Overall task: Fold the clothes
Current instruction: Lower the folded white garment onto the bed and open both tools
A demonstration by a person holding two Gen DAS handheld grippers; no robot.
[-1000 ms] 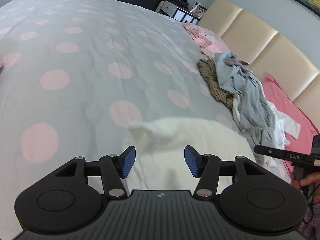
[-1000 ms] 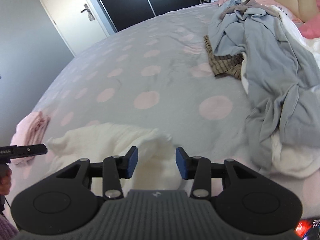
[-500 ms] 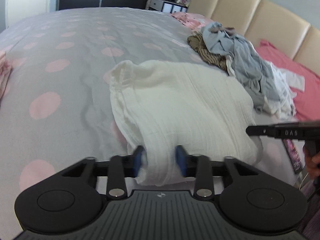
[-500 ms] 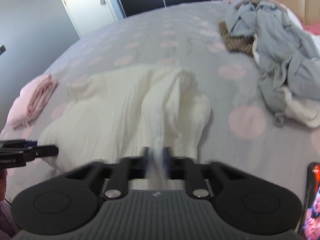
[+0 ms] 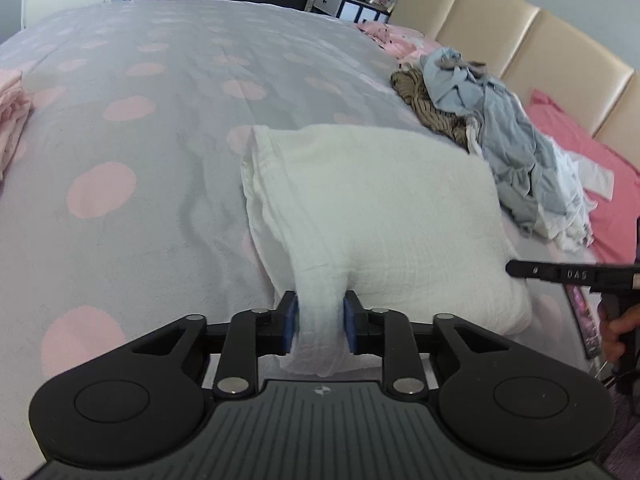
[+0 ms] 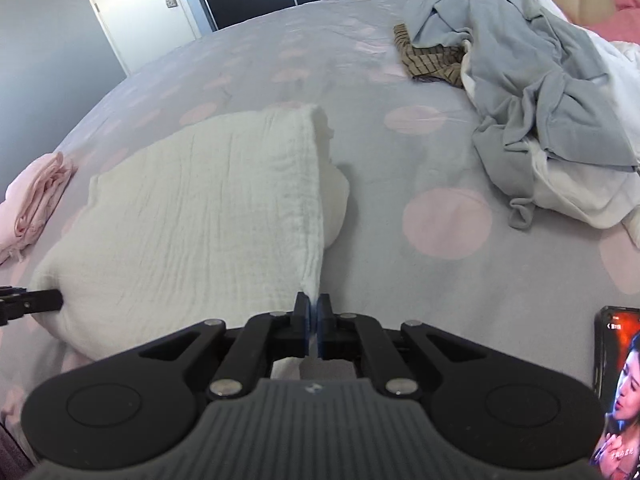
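A white crinkled cloth [image 5: 380, 192] lies doubled over on the grey bedspread with pink dots [image 5: 140, 160]. My left gripper [image 5: 319, 322] has a thick bunch of the cloth's near corner between its blue pads, which press on it while the jaws are opening slightly. In the right wrist view the same white cloth [image 6: 208, 208] spreads to the left. My right gripper [image 6: 314, 320] pinches the thin edge of its other near corner, with the jaws almost together and easing open. Each gripper's tip shows at the edge of the other's view.
A heap of grey, white and striped brown clothes [image 6: 520, 72] lies at the right, towards the padded headboard [image 5: 520, 36] and a pink pillow [image 5: 592, 184]. A folded pink garment [image 6: 36, 204] rests at the left. A lit phone [image 6: 618, 392] lies near the right gripper.
Both grippers went from open to closed on the white cloth's near corners and drew back and down. The cloth, crumpled before, now lies stretched out and doubled over.
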